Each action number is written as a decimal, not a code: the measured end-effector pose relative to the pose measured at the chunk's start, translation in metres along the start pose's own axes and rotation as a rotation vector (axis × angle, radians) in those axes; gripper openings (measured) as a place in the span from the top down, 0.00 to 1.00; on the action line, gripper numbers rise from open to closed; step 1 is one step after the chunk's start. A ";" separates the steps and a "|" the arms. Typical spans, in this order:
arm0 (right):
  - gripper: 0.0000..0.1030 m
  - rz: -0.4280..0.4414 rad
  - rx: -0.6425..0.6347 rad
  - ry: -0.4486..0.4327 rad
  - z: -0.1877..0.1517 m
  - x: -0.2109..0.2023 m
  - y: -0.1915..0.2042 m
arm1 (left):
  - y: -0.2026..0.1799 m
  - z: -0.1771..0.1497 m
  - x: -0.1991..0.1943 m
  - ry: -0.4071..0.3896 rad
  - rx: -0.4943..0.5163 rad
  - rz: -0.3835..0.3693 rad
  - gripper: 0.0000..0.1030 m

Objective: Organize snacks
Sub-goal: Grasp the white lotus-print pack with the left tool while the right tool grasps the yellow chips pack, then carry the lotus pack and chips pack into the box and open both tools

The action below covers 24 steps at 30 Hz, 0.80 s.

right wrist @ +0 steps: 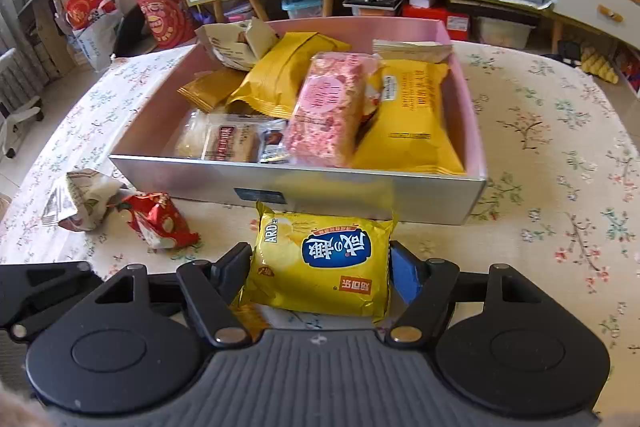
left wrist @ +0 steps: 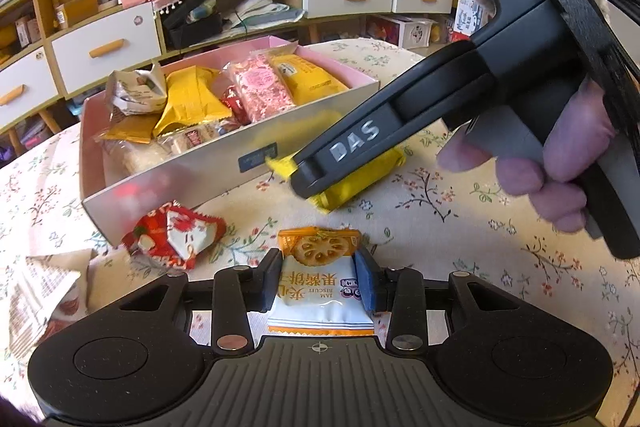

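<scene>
Well, the box (right wrist: 400, 195) mid-surface is mostly filled, the left gripper (left wrist: 320, 283) pinches a jam biscuit packet (left wrist: 320, 279), the right gripper (right wrist: 320, 263) squeezes a yellow packet (right wrist: 320, 263) by its front wall, and two wrapped snacks (right wrist: 160, 223) wait near the surface's left edge.

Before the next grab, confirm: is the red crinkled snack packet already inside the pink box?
No, the red crinkled snack packet lies on the floral tablecloth outside the pink box.
</scene>
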State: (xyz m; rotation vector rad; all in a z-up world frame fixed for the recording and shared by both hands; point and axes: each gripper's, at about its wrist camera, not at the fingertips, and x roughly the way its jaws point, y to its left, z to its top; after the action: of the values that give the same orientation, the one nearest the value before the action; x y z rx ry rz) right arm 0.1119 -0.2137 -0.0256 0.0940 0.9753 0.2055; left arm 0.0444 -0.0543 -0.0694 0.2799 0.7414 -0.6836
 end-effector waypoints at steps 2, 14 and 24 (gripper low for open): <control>0.36 -0.007 0.011 0.002 0.000 -0.002 -0.003 | 0.001 -0.002 -0.003 0.002 0.000 0.004 0.65; 0.36 -0.011 0.045 -0.011 -0.006 -0.019 -0.021 | 0.008 -0.005 -0.019 0.000 -0.022 0.038 0.65; 0.36 0.014 0.083 -0.033 -0.004 -0.036 -0.026 | 0.011 0.006 -0.034 -0.019 -0.063 0.072 0.65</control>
State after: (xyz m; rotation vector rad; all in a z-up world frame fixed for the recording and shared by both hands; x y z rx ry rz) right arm 0.0925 -0.2474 -0.0031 0.1799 0.9509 0.1754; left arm 0.0367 -0.0327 -0.0418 0.2407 0.7299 -0.5927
